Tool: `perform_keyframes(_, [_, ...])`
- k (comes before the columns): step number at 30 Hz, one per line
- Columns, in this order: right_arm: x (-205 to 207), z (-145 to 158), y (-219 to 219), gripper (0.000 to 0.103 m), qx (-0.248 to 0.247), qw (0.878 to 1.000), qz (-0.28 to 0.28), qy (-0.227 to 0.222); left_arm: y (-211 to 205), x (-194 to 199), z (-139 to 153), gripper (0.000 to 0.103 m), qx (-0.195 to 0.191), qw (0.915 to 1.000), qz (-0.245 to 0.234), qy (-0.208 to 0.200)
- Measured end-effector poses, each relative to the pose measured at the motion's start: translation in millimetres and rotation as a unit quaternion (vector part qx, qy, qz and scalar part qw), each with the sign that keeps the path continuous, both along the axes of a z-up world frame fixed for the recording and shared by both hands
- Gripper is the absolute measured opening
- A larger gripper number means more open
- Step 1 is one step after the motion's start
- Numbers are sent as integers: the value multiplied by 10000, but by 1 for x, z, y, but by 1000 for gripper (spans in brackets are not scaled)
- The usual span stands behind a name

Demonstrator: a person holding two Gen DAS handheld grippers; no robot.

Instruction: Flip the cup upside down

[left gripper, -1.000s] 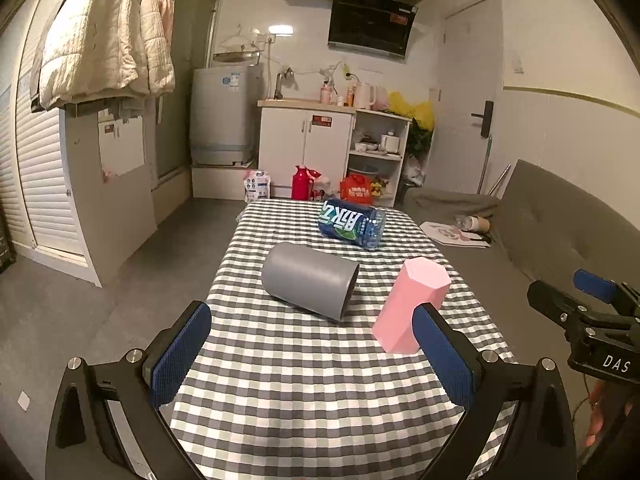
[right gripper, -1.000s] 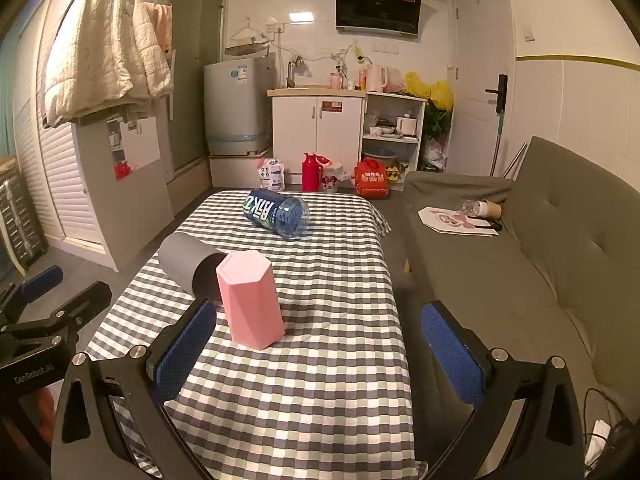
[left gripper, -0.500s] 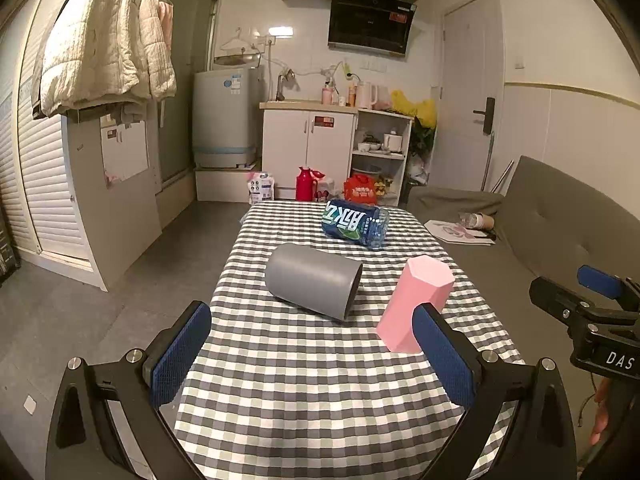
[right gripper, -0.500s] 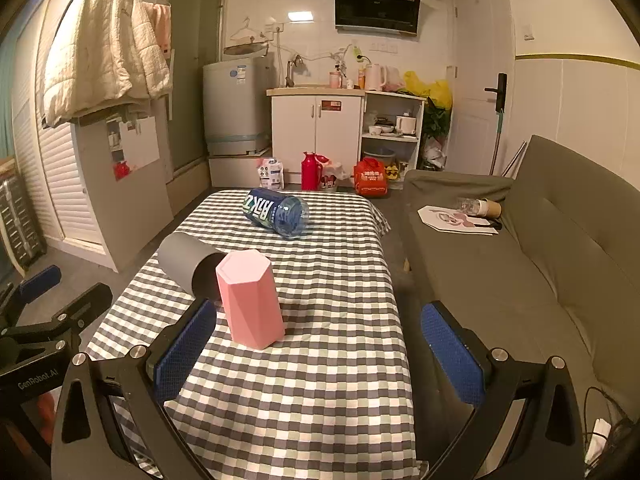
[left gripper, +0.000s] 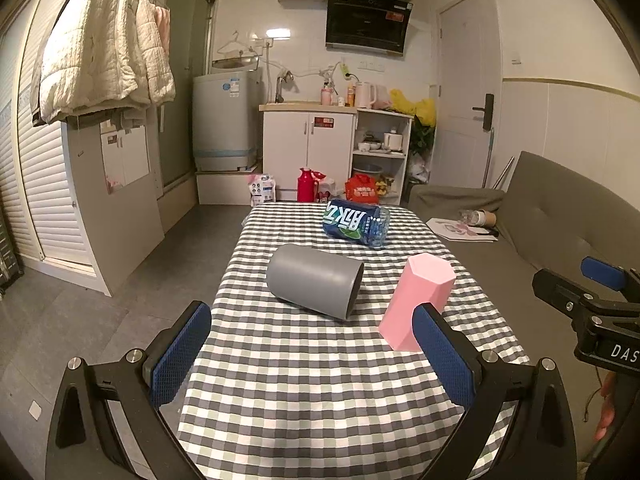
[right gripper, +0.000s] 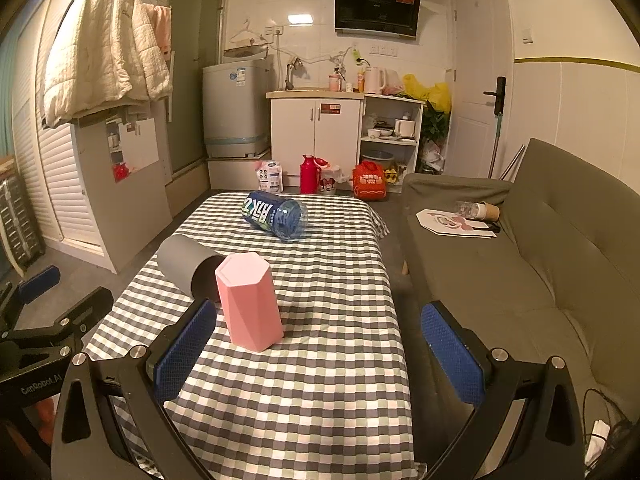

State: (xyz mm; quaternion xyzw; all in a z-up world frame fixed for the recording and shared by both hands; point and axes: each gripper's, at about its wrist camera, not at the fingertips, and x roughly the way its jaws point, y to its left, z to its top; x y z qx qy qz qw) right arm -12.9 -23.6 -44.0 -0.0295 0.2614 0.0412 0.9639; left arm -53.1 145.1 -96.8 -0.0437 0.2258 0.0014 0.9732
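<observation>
Grey cup (left gripper: 314,281) lying on its side mid-surface (left gripper: 320,380), pink cup (left gripper: 416,304) upright just beside it, left gripper (left gripper: 312,356) and right gripper (right gripper: 320,356) fingers spread wide, holding nothing

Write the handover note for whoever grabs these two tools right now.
Left tool: open, empty, held above the near end of the checked tablecloth.
Right tool: open, empty, held above the table's near right side.
Pink hexagonal plastic cup: standing on the cloth; whether its top is open or closed cannot be told.
Grey cylindrical cup: lying on its side just left of the pink one, mouth toward it.
Blue-labelled water bottle: lying at the far end.
Done: nothing gripped. Left: grasp the cup, invert it, set it down.
</observation>
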Motion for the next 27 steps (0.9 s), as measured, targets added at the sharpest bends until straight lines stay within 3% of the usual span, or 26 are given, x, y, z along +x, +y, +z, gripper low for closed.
perform_keyframes(27, [1, -5, 1, 103, -59, 9999, 39, 94, 7, 0, 3, 103, -24, 10000, 66, -35])
